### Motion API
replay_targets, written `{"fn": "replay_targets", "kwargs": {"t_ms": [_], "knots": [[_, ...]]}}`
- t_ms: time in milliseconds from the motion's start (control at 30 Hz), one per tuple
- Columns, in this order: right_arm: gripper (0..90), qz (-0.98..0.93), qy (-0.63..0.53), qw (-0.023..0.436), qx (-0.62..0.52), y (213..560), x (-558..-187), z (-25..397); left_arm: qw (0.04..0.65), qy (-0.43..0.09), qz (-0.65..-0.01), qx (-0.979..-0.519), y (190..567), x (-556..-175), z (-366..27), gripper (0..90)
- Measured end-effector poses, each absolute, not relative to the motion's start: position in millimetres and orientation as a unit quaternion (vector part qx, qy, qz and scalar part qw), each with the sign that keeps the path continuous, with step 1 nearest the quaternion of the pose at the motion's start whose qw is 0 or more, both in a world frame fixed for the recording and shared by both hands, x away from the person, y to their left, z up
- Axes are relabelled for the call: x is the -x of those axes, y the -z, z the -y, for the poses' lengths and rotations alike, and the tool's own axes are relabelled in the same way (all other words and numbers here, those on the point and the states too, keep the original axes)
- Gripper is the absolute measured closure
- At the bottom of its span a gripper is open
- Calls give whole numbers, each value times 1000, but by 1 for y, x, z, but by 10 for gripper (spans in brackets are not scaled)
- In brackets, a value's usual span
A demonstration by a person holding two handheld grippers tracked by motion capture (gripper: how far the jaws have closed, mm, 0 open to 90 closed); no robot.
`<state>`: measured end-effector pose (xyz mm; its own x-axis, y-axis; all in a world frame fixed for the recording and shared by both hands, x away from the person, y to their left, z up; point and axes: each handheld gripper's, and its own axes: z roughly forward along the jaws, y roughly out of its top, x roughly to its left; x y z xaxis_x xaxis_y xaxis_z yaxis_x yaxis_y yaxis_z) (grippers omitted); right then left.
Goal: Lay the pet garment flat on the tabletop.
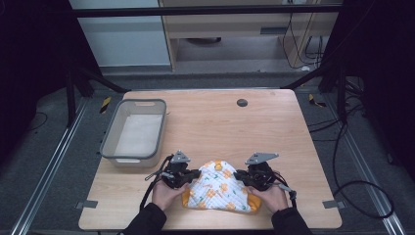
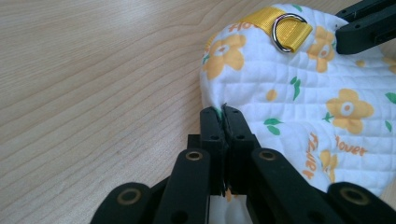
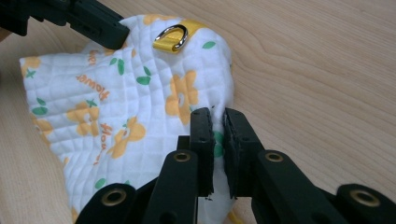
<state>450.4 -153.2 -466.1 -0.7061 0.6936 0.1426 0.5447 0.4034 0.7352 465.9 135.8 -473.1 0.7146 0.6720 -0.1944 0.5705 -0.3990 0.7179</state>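
Item: my two forearms came in from the near edge of the table (image 1: 274, 117), dark sleeves to the wrist, hands angled inward toward each other.

Left gripper (image 1: 188, 177), one: held low at the left edge of the quilted cloth (image 1: 220, 188). In the left gripper view my jaws stood pressed together on the cloth's edge (image 2: 223, 114), clenched on it.

Right gripper (image 1: 247, 178), one: held low at the cloth's right edge. In the right gripper view my jaws stood nearly together with a fold of cloth pinched between them (image 3: 217, 122). Each carried a grey three-cornered plate on top.

Cloth, one: white, quilted, printed with orange flowers and green leaves, orange on the underside; it lay near the front edge of the table, between my hands. One yellow strap with one metal ring (image 2: 289, 29) sat at its far end.

Bin (image 1: 108, 142), one: grey, rectangular, on the table's left side, well apart from the cloth.

Round dark disc (image 1: 242, 103), one: near the table's far edge.
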Motion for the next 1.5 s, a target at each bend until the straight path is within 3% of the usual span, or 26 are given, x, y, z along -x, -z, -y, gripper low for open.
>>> {"fn": "replay_targets", "kwargs": {"t_ms": [300,667,900,933,967,1067,1167,1500], "knots": [[834,-819,-435,118,-355,450,-442,157,445,-92,-345,-822,443,-451,-140,892],[832,-791,-496,159,-319,401,-423,153,500,-147,-304,-798,383,-435,-141,891],[826,-760,-512,206,-342,382,-457,146,507,-185,-322,-778,369,-467,-137,887],[818,-750,-503,240,-355,388,-476,142,502,-203,-342,-768,374,-486,-133,880],[818,-750,-503,240,-355,388,-476,142,502,-203,-342,-768,374,-486,-133,855],[730,-736,-470,275,-402,410,-514,136,489,-231,-403,-738,390,-518,-128,624],[666,-733,-454,283,-421,418,-525,138,476,-228,-420,-739,397,-525,-132,496],[429,-754,-453,293,-376,401,-484,172,466,-231,-393,-758,400,-491,-169,357]]}}
